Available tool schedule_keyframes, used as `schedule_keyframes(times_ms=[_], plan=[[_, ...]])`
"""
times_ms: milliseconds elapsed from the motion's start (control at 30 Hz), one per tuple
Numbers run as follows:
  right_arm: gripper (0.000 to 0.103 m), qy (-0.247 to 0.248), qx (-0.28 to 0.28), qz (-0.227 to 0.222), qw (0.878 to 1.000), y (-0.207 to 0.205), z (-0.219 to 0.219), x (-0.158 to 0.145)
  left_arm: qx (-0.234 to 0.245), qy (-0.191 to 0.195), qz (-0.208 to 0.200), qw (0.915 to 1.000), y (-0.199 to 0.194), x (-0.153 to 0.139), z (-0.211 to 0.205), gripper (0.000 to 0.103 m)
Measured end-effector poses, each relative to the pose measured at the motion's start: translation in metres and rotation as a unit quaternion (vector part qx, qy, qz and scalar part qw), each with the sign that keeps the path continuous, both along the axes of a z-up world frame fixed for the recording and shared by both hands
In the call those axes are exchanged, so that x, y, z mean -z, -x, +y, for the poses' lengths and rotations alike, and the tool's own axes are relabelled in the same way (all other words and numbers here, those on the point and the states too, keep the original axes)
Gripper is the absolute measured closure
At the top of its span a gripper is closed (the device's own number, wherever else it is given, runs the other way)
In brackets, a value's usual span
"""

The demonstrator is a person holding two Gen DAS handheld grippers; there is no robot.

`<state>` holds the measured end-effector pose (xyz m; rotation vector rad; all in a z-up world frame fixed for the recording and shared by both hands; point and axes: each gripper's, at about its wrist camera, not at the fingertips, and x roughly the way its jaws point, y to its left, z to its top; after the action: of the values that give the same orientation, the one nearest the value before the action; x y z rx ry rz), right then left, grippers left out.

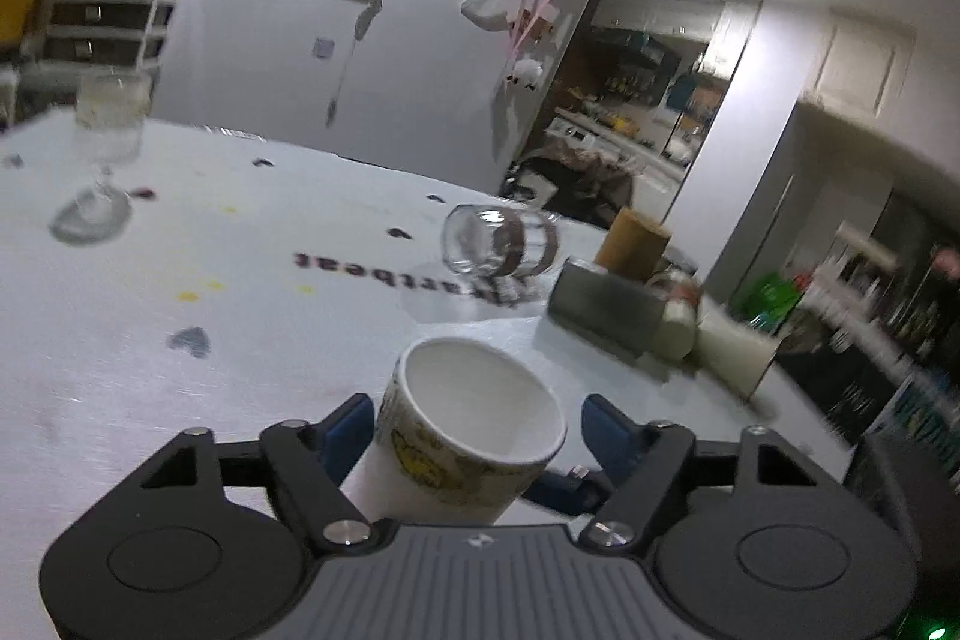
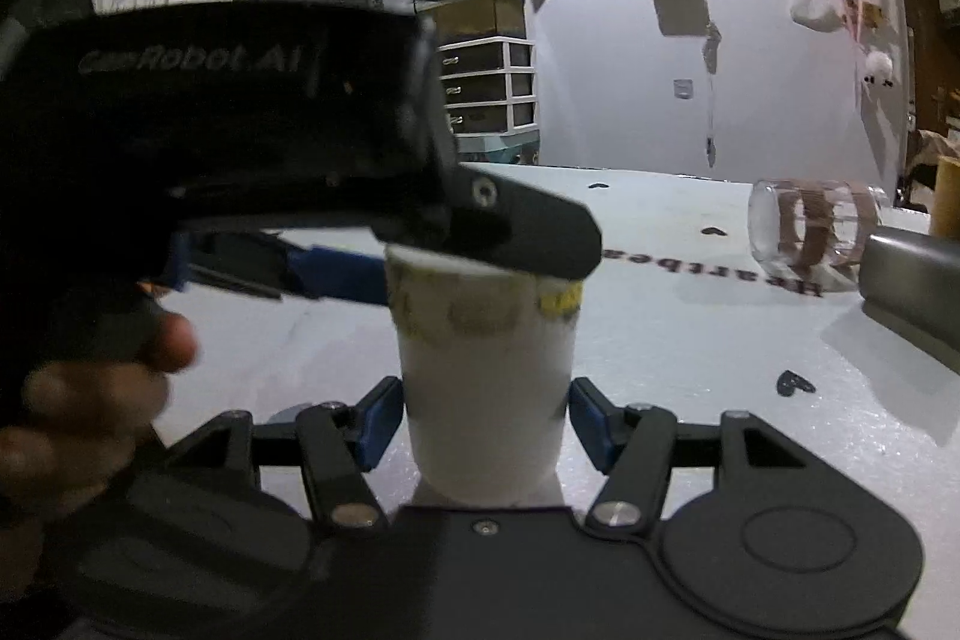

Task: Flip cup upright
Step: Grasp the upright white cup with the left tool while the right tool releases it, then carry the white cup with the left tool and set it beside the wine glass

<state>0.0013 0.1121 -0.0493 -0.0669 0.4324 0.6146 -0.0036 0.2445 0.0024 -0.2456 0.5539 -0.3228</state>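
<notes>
- The cup (image 1: 468,424) is sitting mouth-up on the white surface (image 1: 120,340), right between my two hand-held grippers, so the flip looks basically done from here.
- In the left wrist view, the left hand-held gripper (image 1: 477,430) has its blue pads on either side of the cup near the rim. There's a visible gap at 3 o'clock, so I'd call it spread open around the cup, not squeezing it.
- From the right wrist view the right hand-held gripper (image 2: 486,424) frames the lower part of the cup (image 2: 486,388). The pads sit just beside the walls with slivers of daylight, so that one reads as open too. My guess is it's there to steady the base, not to carry anything.
- The left tool comes in from 9 o'clock in that same view, one blue finger (image 2: 336,274) touching or nearly touching the cup just under the rim. It's blurry, so I can't tell which.
- A clear glass (image 1: 498,244) lies on its side up at 1 o'clock, well apart from the cup, and a stemmed glass (image 1: 108,148) stands at 10 o'clock.
- A grey box (image 1: 606,316) sits near the tipped glass, off at 2 o'clock.
- What I'd watch: backing both tools straight out so no pad clips the rim and tips it again.
</notes>
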Motion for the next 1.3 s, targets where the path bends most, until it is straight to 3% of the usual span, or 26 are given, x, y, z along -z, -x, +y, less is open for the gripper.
schedule_keyframes(times_ms=[133, 267, 400, 467, 500, 533, 767, 1033, 1300], plan=[[0.041, 0.016, -0.008, -0.014, 1.0, 0.006, 0.006, 0.0, 0.002, -0.064, -0.009, 0.9979, 0.011, 0.005, -0.009, 0.029], [0.042, 0.019, -0.011, -0.018, 1.0, 0.008, 0.008, 0.0, -0.008, -0.073, -0.014, 0.9972, 0.009, 0.006, -0.008, 0.036], [0.041, 0.012, -0.009, -0.013, 1.0, 0.006, 0.006, 0.0, -0.006, -0.082, -0.023, 0.9964, 0.005, 0.006, -0.009, 0.037], [0.032, 0.007, -0.006, -0.004, 1.0, 0.004, 0.006, 0.0, -0.012, -0.085, -0.034, 0.9957, -0.001, 0.002, -0.005, 0.037], [0.02, 0.006, 0.002, -0.003, 1.0, 0.003, 0.004, 0.0, -0.022, -0.086, -0.042, 0.9952, -0.007, -0.003, 0.0, 0.037], [0.015, 0.005, 0.012, -0.003, 1.0, 0.002, 0.003, 0.0, -0.031, -0.084, -0.051, 0.9947, -0.014, -0.007, 0.005, 0.037], [0.014, 0.003, 0.05, 0.008, 0.999, -0.01, -0.009, -0.004, -0.107, -0.065, -0.09, 0.988, -0.09, -0.031, 0.044, 0.037], [0.005, 0.005, 0.076, -0.008, 0.997, -0.027, -0.023, -0.011, -0.18, -0.08, -0.079, 0.9773, -0.193, -0.033, 0.079, 0.037], [0.005, -0.003, 0.093, -0.006, 0.996, -0.051, -0.031, -0.014, -0.218, -0.084, -0.055, 0.9709, -0.254, -0.016, 0.105, 0.037]])
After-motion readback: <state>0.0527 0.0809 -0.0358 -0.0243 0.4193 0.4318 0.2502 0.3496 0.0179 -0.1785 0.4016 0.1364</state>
